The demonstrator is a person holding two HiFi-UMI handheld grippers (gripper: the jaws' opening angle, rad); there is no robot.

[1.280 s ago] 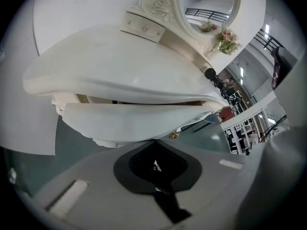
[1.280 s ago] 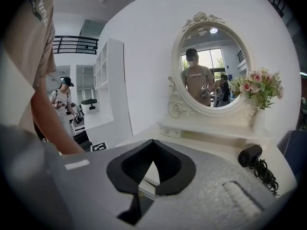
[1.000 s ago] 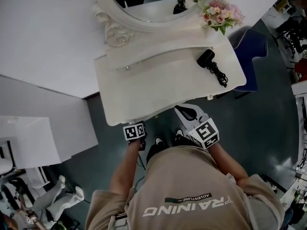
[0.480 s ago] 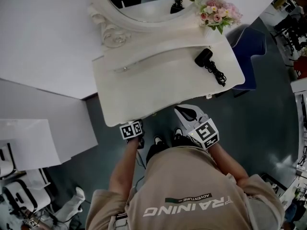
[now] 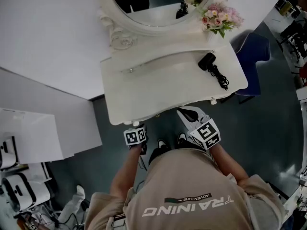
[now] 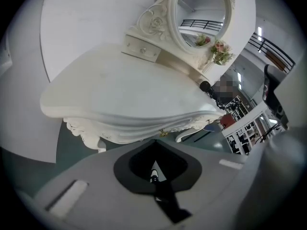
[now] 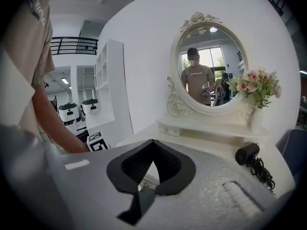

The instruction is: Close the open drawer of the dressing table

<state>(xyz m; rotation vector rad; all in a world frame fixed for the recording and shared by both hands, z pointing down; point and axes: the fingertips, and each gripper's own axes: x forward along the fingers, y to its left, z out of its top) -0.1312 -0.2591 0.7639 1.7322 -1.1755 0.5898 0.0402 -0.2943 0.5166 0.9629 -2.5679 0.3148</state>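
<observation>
The white dressing table stands under its oval mirror. Its carved front with a small gold knob shows in the left gripper view, and no drawer sticks out from it. My left gripper is shut and empty, just below the table's front edge. It also appears in its own view. My right gripper is shut on nothing at the front edge, right of centre, with the table top beyond its jaws.
A black hair dryer with its cord lies on the right of the top. A vase of pink flowers stands by the mirror. A blue chair is to the table's right, and white shelving to the left.
The left gripper has drawn back slightly from the table's front edge toward the person. The right gripper has hardly moved.
</observation>
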